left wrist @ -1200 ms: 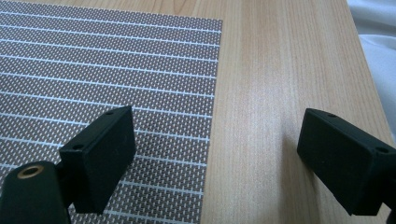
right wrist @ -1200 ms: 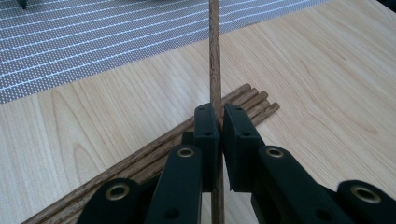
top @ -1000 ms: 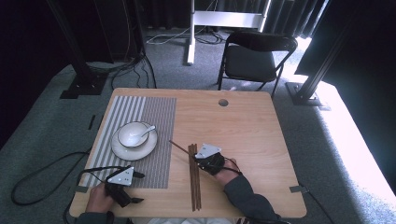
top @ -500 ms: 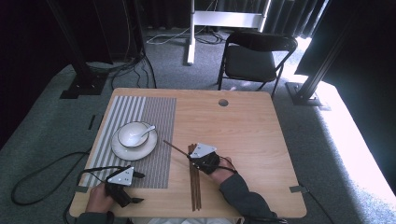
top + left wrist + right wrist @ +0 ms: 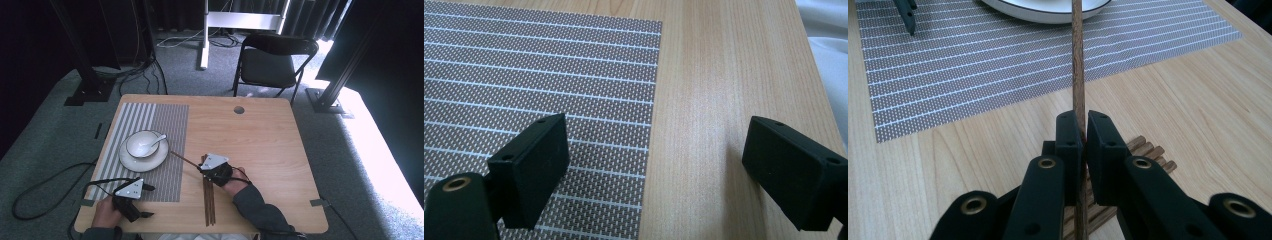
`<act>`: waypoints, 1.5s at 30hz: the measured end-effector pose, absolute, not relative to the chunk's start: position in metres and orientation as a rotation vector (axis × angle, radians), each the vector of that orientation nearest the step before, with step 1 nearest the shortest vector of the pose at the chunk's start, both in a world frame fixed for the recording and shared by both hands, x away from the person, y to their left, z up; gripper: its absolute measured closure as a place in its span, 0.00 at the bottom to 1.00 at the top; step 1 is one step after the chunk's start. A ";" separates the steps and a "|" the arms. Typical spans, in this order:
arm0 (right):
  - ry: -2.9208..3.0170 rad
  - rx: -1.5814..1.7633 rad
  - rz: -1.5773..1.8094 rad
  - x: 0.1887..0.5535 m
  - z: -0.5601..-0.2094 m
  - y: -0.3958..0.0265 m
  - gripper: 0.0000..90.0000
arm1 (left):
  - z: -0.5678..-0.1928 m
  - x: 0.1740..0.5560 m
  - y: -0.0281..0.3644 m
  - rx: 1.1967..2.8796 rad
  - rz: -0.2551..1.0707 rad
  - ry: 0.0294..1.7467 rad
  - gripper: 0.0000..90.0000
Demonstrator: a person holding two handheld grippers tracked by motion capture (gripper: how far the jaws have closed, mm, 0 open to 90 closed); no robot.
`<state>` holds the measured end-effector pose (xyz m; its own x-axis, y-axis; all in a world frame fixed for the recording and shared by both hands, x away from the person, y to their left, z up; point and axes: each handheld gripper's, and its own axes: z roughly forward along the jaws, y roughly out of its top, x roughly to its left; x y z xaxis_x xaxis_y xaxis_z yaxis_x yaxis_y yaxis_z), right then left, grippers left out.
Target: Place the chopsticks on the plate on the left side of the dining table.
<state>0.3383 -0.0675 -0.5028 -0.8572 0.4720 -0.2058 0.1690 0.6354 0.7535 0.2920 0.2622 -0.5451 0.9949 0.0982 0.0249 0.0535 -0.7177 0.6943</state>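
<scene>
A wooden table [image 5: 280, 150] has its whole right half bare, open for passing. On the left, a striped placemat [image 5: 165, 125] carries a plate [image 5: 131, 161] with a bowl [image 5: 141, 143] and spoon [image 5: 158, 141], blocking its middle. A bundle of chopsticks [image 5: 209, 205] lies near the front edge at centre. 1 chair [image 5: 272, 60] stands beyond the far edge.

— What do my grippers look like?
— The left gripper [image 5: 134, 206] and right gripper [image 5: 202, 169] are black, each topped with a grey three-cornered plate, trailing black cables.
— Jaws?
— Blocky black, brass-ringed screw holes. My right sleeve [image 5: 260, 212] is dark grey.
</scene>
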 end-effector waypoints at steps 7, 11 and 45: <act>2.482 0.489 1.084 0.339 -0.504 -0.064 0.94 | -0.545 0.292 0.262 2.373 0.077 0.105 0.13; 2.493 0.473 1.087 0.338 -0.503 -0.061 0.94 | -0.545 0.292 0.262 2.373 0.077 0.105 0.13; 2.528 0.362 1.104 0.335 -0.504 -0.040 0.94 | -0.545 0.292 0.262 2.373 0.077 0.105 0.13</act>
